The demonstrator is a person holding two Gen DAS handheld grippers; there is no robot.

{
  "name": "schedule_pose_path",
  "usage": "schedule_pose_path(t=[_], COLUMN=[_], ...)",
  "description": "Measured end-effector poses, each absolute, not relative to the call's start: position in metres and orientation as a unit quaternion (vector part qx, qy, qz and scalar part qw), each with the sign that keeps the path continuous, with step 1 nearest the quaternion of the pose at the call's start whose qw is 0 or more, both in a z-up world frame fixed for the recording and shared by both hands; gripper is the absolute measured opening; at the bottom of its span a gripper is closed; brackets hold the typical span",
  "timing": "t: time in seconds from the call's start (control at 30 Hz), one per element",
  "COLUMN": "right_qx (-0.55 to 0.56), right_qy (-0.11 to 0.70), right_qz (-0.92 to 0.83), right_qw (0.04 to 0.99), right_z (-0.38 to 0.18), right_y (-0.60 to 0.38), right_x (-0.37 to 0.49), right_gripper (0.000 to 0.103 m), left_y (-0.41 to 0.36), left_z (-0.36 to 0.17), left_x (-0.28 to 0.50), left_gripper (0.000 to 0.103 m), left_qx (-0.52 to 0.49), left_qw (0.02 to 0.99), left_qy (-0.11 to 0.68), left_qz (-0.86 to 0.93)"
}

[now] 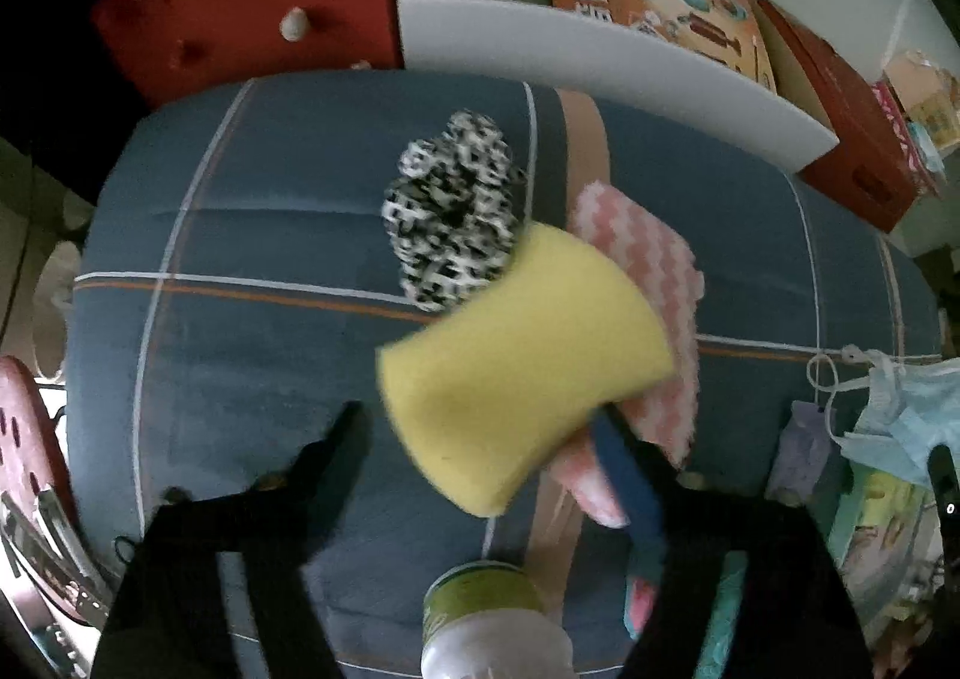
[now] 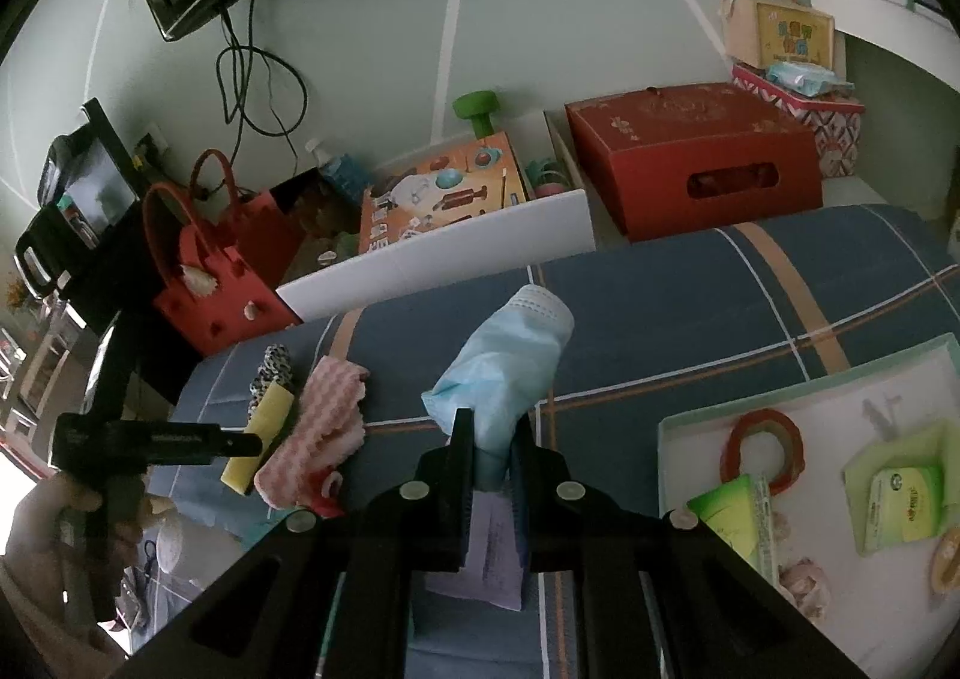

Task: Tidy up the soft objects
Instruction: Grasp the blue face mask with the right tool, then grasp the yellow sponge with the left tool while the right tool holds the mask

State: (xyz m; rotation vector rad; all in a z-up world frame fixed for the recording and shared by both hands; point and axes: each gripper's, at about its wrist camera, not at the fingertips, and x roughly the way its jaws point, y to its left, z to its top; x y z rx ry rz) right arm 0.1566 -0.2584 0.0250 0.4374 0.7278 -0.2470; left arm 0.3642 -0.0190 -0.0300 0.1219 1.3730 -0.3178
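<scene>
Blue plaid bedding [image 1: 252,235] fills both views. Left gripper [image 1: 480,427] has jaws part-open around the yellow sponge [image 1: 528,361] at frame centre, one finger touching; it may slip onto the pink cloth [image 1: 654,271]. Right gripper [image 2: 493,439] is clamped on the blue face mask [image 2: 510,355], whose limp end could snag.

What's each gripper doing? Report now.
Left gripper: open, jaws either side of the sponge, not clamped on it.
Right gripper: closed, holding the mask.
</scene>
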Motion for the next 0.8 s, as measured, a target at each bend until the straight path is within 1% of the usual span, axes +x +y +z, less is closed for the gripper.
schedule_pose_path(t=[0.03,0.1,0.17,0.2,0.27,0.6,0.8], right_qx=[0.212,0.213,0.214,0.215,0.216,0.228,0.236], right_qy=[0.353,0.355,0.356,0.357,0.357,0.352,0.348], right_qz=[-0.119,-0.119,-0.119,-0.119,-0.118,-0.116,-0.114], right_qw=[0.904,0.903,0.902,0.901,0.901,0.9,0.9], right_z=[0.025,0.024,0.023,0.023,0.022,0.022,0.024], right_y=[-0.258,-0.259,-0.259,-0.259,-0.26,-0.265,-0.269], right_x=[0.156,0.157,0.158,0.158,0.158,0.154,0.151], right_gripper=[0.011,0.011,0.011,0.011,0.011,0.011,0.011], left_y=[-0.019,-0.022,-0.023,-0.024,-0.026,-0.021,-0.012], left_z=[-0.031,-0.032,-0.031,-0.03,-0.029,-0.019,-0.004], left_x=[0.364,0.364,0.363,0.363,0.361,0.35,0.342], left_gripper=[0.067,0.053,0.046,0.042,0.036,0.016,0.01], left_qx=[0.053,0.049,0.043,0.043,0.045,0.038,0.027], left_qw=[0.758,0.757,0.757,0.759,0.76,0.776,0.792], left_qy=[0.633,0.632,0.631,0.629,0.627,0.609,0.591], left_qz=[-0.152,-0.159,-0.163,-0.163,-0.165,-0.158,-0.151])
